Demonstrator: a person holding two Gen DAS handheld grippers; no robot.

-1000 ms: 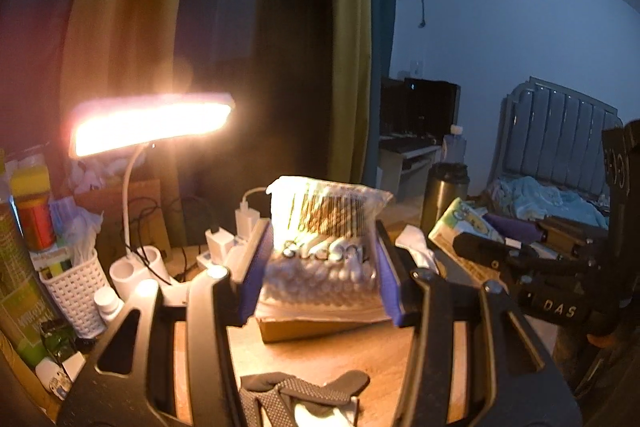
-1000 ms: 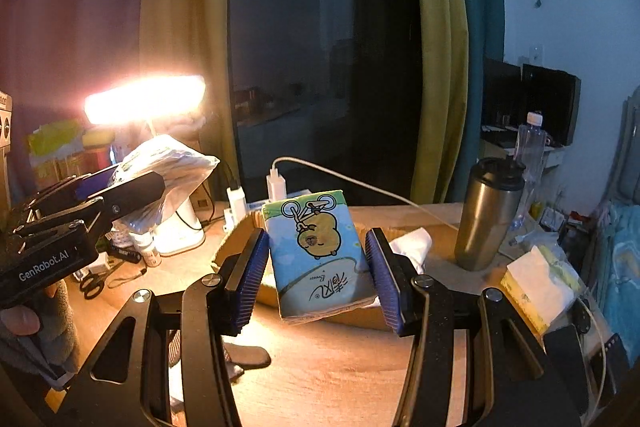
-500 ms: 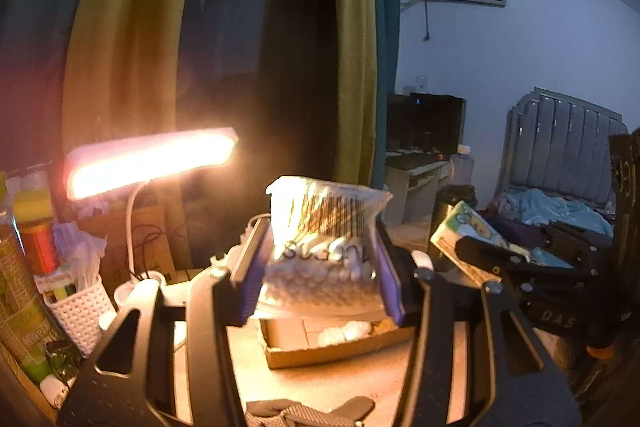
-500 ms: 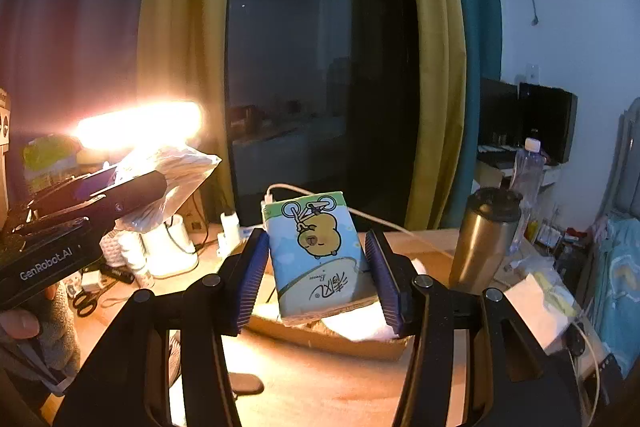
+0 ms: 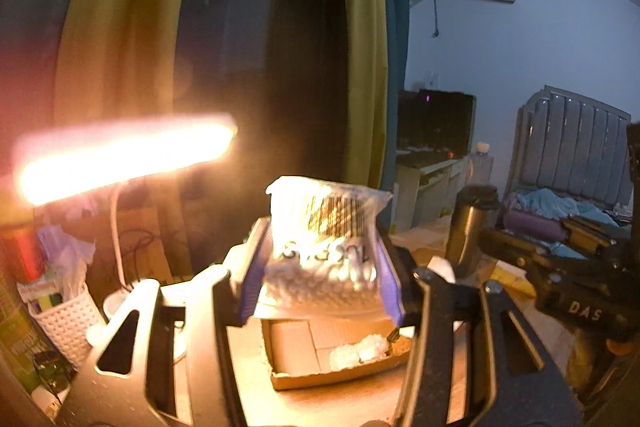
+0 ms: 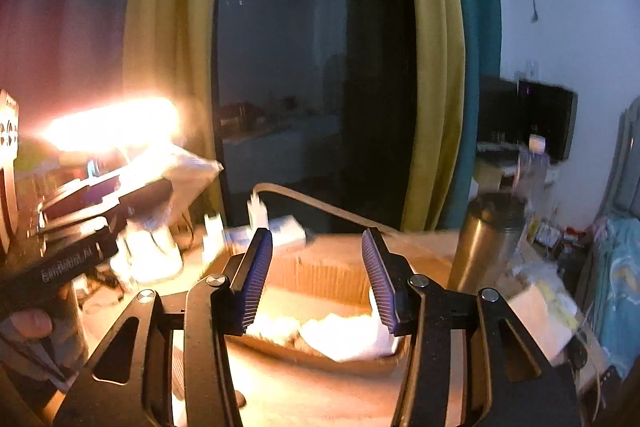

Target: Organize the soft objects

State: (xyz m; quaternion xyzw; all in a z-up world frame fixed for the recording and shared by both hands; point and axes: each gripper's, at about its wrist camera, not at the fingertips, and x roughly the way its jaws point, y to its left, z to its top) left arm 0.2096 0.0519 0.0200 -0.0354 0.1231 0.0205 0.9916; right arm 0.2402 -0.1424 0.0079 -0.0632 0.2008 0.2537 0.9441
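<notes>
Your left tool [image 5: 320, 271] is clamped on the bag [image 5: 326, 247], above the box [image 5: 336, 355]. Only the right view shows your right tool [image 6: 316, 275] parted, holding nothing, over white wads [image 6: 340, 335] in the box.

Smeared by motion in the right wrist view: cardboard box [image 6: 320, 279], white lumps inside it [image 6: 340, 335], chargers [image 6: 256, 223] at the table's back edge, steel flask [image 6: 486, 243]. Lettering on the left gripper [image 6: 132, 199] too blurred to read there. Bag [image 5: 324, 247] print blurred and upside down in the left wrist view, unreadable past a barcode. Rear of the box [image 5: 332, 355] hidden behind bag and jaws. Lamp [image 5: 120, 155] blown out to a glare, its base half hidden behind the black frame. White basket [image 5: 64, 323] cut off near the left edge, contents indistinct. Right gripper [image 5: 560, 267] cut off at the right edge, jaws not made out there.
</notes>
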